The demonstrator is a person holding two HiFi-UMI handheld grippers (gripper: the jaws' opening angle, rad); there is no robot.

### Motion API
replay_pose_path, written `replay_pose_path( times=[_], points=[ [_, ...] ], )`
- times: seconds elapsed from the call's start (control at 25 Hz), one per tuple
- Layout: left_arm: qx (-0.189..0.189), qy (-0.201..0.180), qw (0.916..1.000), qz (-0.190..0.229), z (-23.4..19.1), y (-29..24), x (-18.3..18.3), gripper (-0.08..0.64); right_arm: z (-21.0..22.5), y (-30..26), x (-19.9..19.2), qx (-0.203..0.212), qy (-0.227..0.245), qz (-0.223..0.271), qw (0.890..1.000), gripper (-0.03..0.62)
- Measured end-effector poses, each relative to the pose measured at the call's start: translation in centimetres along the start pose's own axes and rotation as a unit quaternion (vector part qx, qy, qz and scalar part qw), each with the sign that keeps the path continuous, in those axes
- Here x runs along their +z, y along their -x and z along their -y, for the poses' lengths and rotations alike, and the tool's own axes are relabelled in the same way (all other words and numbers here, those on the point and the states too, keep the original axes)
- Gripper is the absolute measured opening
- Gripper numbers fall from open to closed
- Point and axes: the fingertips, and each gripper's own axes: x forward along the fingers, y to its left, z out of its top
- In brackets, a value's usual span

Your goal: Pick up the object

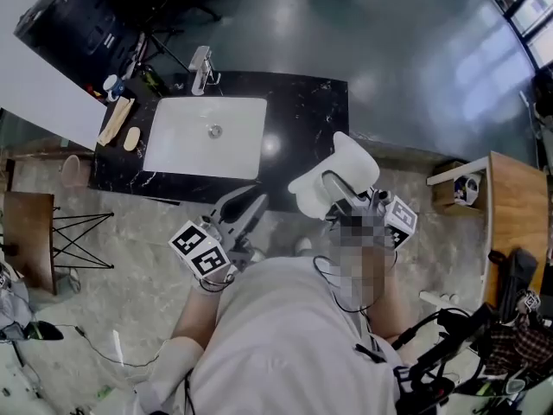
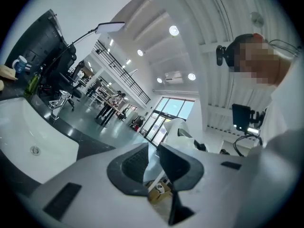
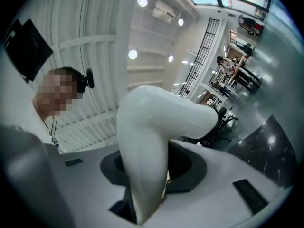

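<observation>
The object is a smooth white curved piece (image 1: 339,173), held in the air in front of the black counter's right corner. My right gripper (image 1: 339,190) is shut on its lower edge. In the right gripper view the white piece (image 3: 156,127) fills the space between the dark pads (image 3: 190,167) and rises up and to the right. My left gripper (image 1: 240,211) hovers to the left of it, over the counter's front edge. Its jaws stand open by a narrow gap with nothing between them (image 2: 153,158). The white piece (image 2: 178,126) shows beyond the left jaws.
A black marble counter (image 1: 304,115) carries a white basin (image 1: 206,137) with a chrome tap (image 1: 200,69) behind it. Wooden pieces (image 1: 117,119) lie at its left end. A wooden table (image 1: 518,206) stands at the right, a black folding stand (image 1: 78,232) at the left.
</observation>
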Motion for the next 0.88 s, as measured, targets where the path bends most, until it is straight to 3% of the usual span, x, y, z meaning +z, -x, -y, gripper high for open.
replay_pose_path(
  times=[0.44,0.88],
  points=[
    [-0.03,0.032,0.999,0.002,0.4,-1.5,-0.6,0.075,2.6,3.5,-0.4,-0.047,-0.101,0.078,0.991,0.149],
    [-0.02,0.045,0.9988,-0.003,-0.3,-1.3,-0.7,0.066,3.2,3.5,-1.5,-0.069,-0.129,0.088,0.985,0.149]
  ],
)
